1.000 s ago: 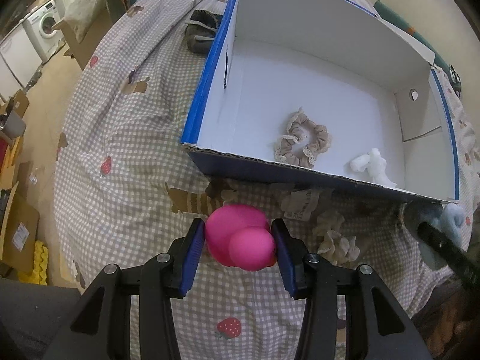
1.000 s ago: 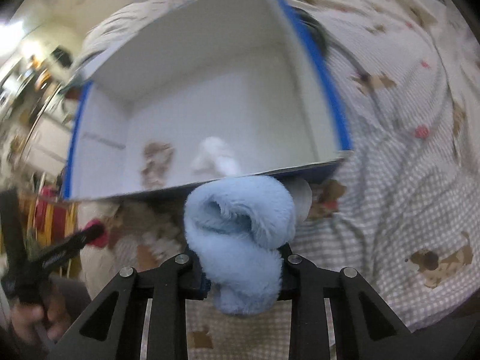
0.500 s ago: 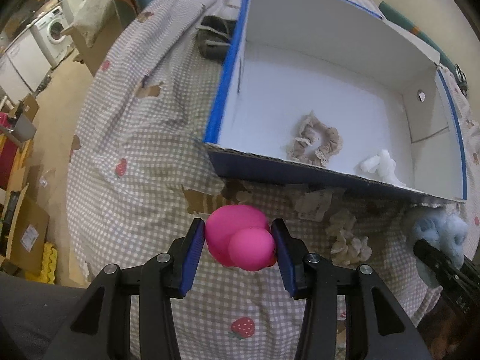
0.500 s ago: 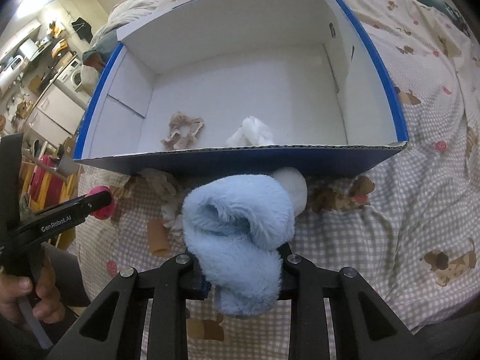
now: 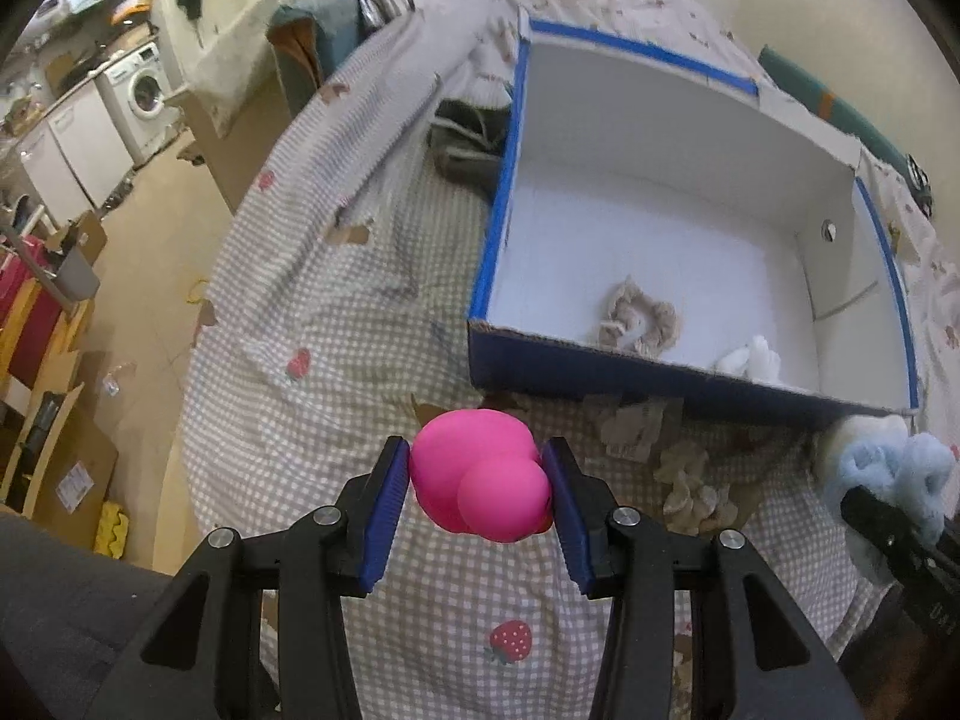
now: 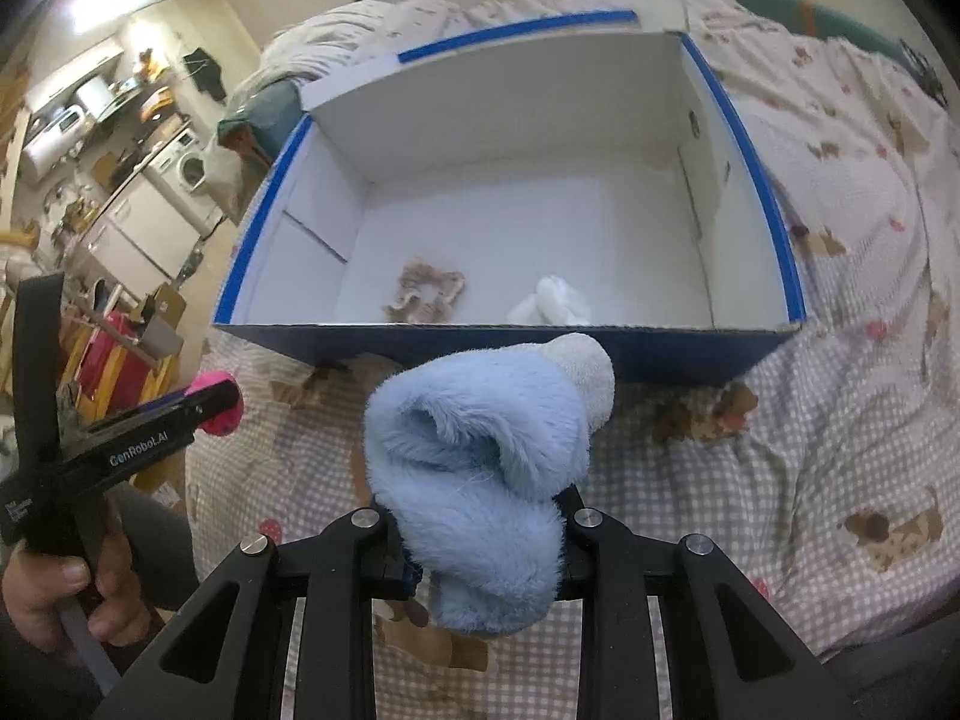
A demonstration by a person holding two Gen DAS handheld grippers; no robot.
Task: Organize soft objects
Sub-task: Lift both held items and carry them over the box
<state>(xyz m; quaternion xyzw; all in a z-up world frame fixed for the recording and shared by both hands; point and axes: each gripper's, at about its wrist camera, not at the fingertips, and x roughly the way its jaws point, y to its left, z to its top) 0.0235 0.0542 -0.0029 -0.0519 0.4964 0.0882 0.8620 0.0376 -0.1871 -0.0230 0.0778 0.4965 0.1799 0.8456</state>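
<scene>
My left gripper [image 5: 477,489] is shut on a pink soft toy [image 5: 480,489], held above the checked bedcover in front of the box. My right gripper [image 6: 480,534] is shut on a fluffy light-blue soft object [image 6: 480,450] with a white tip, also in front of the box. The blue-edged white box [image 5: 498,228] [image 6: 780,222] is open and holds a beige scrunchie [image 5: 639,324] [image 6: 429,294] and a small white soft item [image 5: 750,360] [image 6: 555,303]. The left gripper with the pink toy [image 6: 216,405] shows at the left of the right wrist view.
A beige lace item [image 5: 690,489] and a crumpled beige piece [image 5: 630,426] lie on the bedcover [image 5: 360,360] before the box. A dark bag [image 5: 465,141] lies left of the box. The bed's left edge drops to the floor, with cardboard and a washing machine [image 5: 141,99] beyond.
Both grippers have pulled back and up from the box, so more of the room and bed shows. Each still holds its object.
</scene>
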